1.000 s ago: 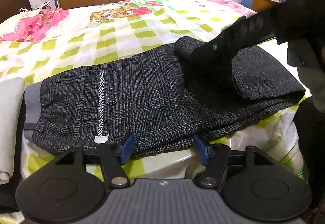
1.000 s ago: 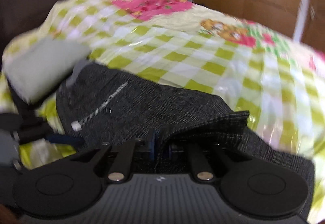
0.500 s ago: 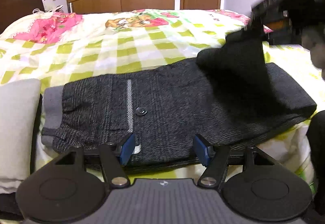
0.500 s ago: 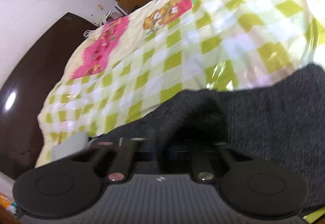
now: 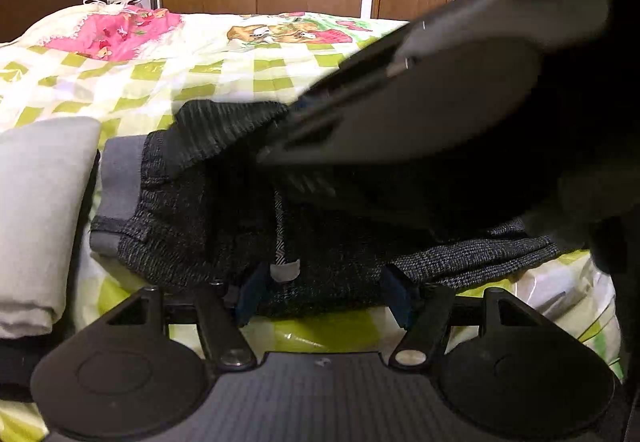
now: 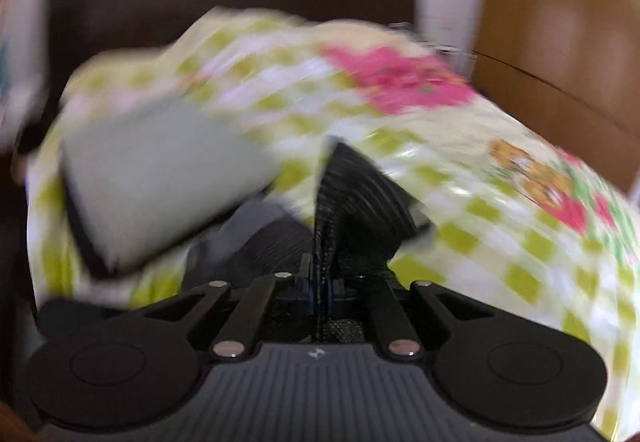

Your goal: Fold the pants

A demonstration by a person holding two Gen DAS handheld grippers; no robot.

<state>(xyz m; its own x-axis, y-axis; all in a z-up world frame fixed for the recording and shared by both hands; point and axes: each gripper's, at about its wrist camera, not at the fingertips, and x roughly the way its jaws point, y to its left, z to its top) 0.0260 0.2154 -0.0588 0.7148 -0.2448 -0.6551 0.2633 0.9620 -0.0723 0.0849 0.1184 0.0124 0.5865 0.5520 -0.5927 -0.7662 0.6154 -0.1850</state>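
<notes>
Checked bedspread [image 5: 168, 73] under woolly pants [image 5: 208, 234], right gripper [image 6: 319, 292] pinching.

Right tongs [image 5: 292, 113] hide the pants' [image 5: 208, 226] far half.

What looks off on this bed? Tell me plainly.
Nothing is damaged or spilled. The pants lie on the bed, one end pinched in the right gripper above the waistband, mid-fold. The left gripper is open.
</notes>
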